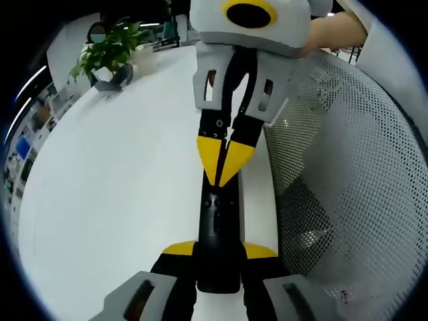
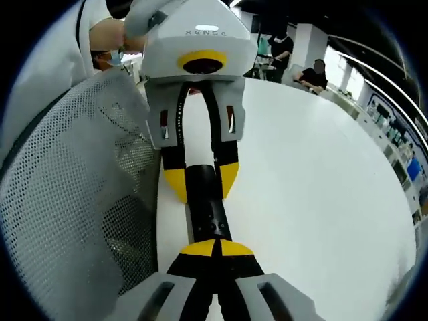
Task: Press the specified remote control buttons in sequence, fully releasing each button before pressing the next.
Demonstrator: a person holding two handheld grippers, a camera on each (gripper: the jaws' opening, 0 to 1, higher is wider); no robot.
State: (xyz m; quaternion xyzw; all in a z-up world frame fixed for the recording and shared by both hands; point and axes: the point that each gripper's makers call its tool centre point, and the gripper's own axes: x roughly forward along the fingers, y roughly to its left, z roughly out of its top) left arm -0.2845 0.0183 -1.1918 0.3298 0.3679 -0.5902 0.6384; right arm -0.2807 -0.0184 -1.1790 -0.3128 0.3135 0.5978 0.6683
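Observation:
A slim black remote control (image 1: 217, 224) lies lengthwise above the white table's edge. My left gripper (image 1: 219, 251) is shut on its near end, one yellow fingertip on each side. My right gripper (image 1: 221, 179) comes in from the top of the left gripper view, jaws together, its yellow tips resting on the remote's upper face near the buttons. In the right gripper view the same remote (image 2: 206, 200) runs between the left gripper (image 2: 202, 184), clamped on its far end, and my right gripper (image 2: 215, 249), shut with its tips touching the remote.
A white table (image 1: 120, 174) spreads to the left, with a potted plant (image 1: 110, 57) at its far corner. A grey mesh chair back (image 1: 341, 167) stands close beside the remote, also the mesh chair (image 2: 73, 180). People sit at the far end (image 2: 314, 73).

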